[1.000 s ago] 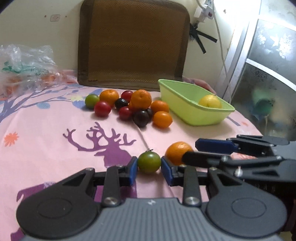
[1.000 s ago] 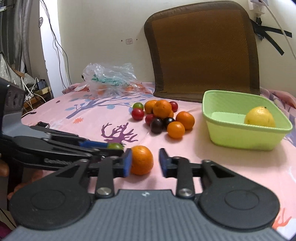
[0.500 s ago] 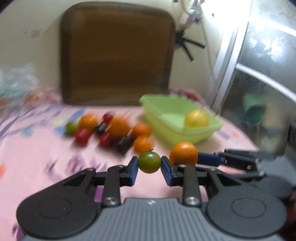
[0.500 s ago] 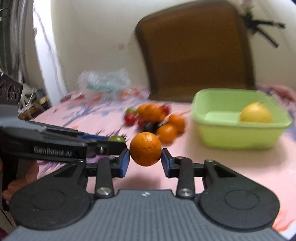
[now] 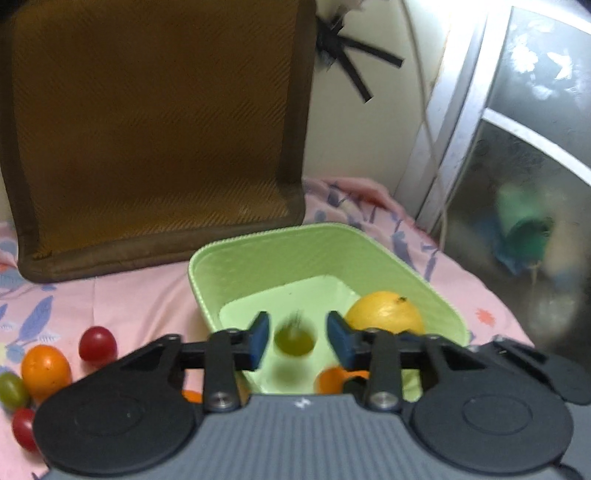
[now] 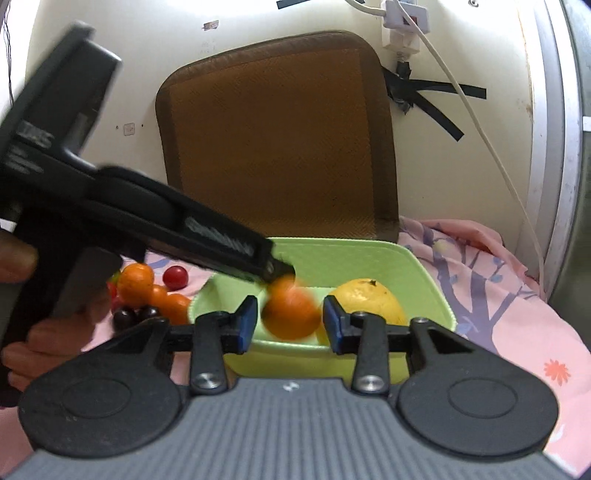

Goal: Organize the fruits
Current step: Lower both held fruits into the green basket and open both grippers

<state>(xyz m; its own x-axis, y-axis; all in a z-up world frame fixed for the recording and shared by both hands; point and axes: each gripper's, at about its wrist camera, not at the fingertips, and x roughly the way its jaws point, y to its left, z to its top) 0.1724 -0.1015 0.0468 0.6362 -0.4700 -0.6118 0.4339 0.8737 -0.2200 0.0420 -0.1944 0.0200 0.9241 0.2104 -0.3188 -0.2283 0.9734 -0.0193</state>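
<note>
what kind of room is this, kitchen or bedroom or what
Probably a bedroom or living space at home, not a kitchen: the fruit lies on a pink printed bedsheet, a brown woven cushion leans against the wall, and a white wall socket hangs above.

You get soft indoor light, with glare off the window frame point(image 5: 454, 122) at far right. The falling orange point(image 6: 291, 314) and green fruit point(image 5: 294, 338) smear; fisheye bends the edges.

Counted across both views:
- Basket point(image 5: 406, 266), green: one.
- Lemon point(image 6: 364, 301): one.
- Oranges: five, one point(image 6: 291, 314) blurred over the basket.
- Red tomatoes: two in the left view point(image 5: 98, 345).
- Green tomatoes: two, one point(image 5: 295, 339) blurred.
- Dark plums point(image 6: 125, 318): two.
- Brown cushion point(image 6: 273, 136): one.
- Tools: two.
</note>
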